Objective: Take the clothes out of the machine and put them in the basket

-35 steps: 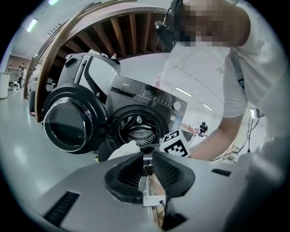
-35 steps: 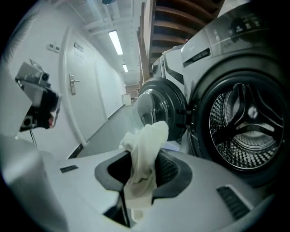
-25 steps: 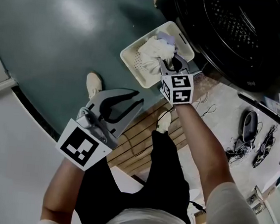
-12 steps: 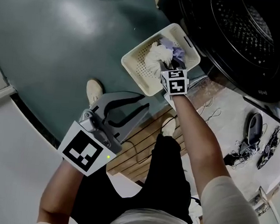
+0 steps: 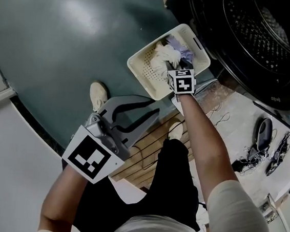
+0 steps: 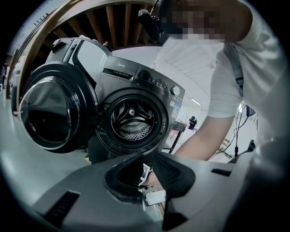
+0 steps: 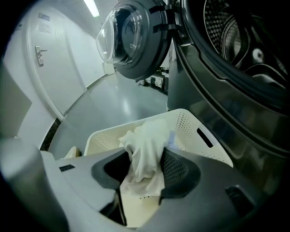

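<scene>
A cream perforated basket [image 5: 139, 68] stands on the floor in front of the open washing machine drum [image 5: 256, 37]. In it lie a white cloth [image 5: 165, 56] and a lavender garment [image 5: 183, 52]. My right gripper [image 5: 172, 65] reaches down into the basket. In the right gripper view the white cloth [image 7: 147, 145] hangs between the jaws of the right gripper [image 7: 144, 153], which have just been opening; it leans on the right pad, and a dark gap shows at the left pad. My left gripper [image 5: 153, 110] hangs shut and empty over the floor's edge, facing the drum [image 6: 133, 120].
The machine's round door [image 6: 50, 113] swings open to the left. A person's shoes [image 5: 99, 90] stand near the basket, beside a slatted wooden platform [image 5: 146, 149]. Cables and small devices [image 5: 259, 132] lie on the pale floor at the right.
My right gripper has sunk into the basket with the white cloth, and the cloth now rests lower among the clothes. The left gripper has dropped a little.
</scene>
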A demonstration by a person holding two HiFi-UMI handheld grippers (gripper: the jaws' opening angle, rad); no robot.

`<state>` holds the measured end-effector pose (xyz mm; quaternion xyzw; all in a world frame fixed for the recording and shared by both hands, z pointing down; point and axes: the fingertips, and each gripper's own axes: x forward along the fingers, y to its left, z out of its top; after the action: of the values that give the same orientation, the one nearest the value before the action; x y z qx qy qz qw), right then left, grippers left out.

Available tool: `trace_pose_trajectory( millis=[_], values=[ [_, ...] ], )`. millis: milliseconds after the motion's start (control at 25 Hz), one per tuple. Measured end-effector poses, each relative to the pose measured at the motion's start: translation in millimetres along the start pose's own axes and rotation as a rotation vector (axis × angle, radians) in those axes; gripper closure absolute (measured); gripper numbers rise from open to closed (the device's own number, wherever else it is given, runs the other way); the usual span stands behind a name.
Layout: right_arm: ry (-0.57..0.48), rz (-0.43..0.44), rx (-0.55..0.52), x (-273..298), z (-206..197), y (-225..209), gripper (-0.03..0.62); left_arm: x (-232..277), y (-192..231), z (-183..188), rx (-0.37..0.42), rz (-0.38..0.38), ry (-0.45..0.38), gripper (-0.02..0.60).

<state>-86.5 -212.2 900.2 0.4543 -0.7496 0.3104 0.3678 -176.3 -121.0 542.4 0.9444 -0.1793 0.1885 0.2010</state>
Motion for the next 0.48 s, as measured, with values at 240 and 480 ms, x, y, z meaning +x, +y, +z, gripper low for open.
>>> trace_pose_trajectory(
  millis=[240,480],
  values=[
    [0.03,-0.026,0.02,-9,-3,-11,0.364,0,3,10,0.0,0.002,-0.01,0.52],
    [0.028,-0.027,0.012,-26,-2,-13,0.358,3,-3,19,0.0,-0.005,-0.01,0.52]
  ],
)
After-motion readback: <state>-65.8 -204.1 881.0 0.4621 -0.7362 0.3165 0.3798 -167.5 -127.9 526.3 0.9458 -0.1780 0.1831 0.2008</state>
